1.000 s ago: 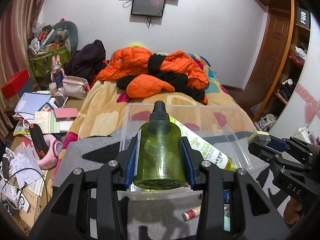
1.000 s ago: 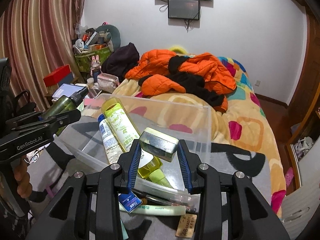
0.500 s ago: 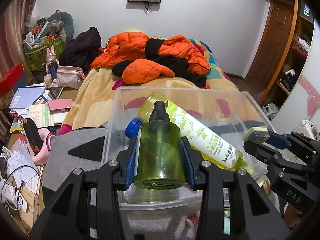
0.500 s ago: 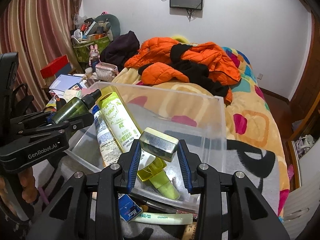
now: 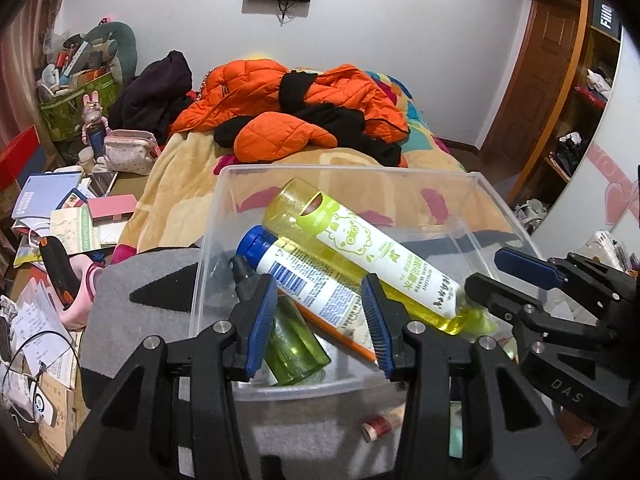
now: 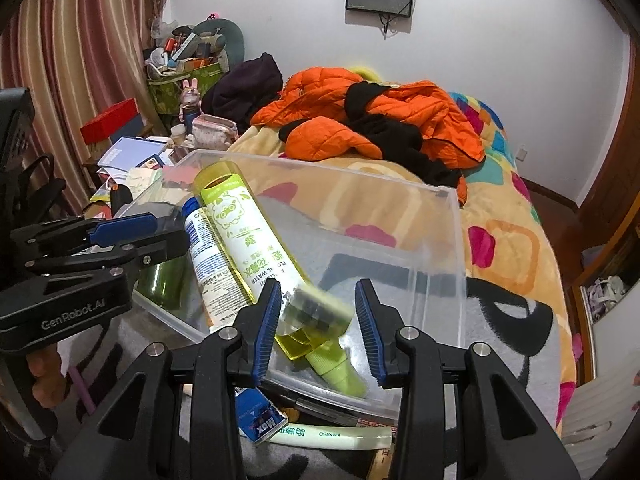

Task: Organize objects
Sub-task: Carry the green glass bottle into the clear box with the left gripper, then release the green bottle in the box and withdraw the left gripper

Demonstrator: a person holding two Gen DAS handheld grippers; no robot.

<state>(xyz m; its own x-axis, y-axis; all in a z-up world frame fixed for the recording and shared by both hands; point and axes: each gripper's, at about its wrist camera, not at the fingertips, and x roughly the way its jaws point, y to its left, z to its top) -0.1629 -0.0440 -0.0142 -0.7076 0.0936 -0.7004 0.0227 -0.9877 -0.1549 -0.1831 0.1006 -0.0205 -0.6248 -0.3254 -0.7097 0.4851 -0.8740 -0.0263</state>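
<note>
Since the earlier frame, both tongs have been opened: the green bottle [image 5: 294,344] has been released from the left tongs [image 5: 316,320] and lies in the clear bin [image 5: 400,170], while the small block [image 6: 318,312], blurred, is seen loose between the parted right tongs [image 6: 316,324], above the bin's yellow bottle [image 6: 248,236].

Both wrist views look steeply down (close) into one bin [image 5: 500,204]

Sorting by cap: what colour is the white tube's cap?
Blue cap; it shows best in the left wrist view.
</note>
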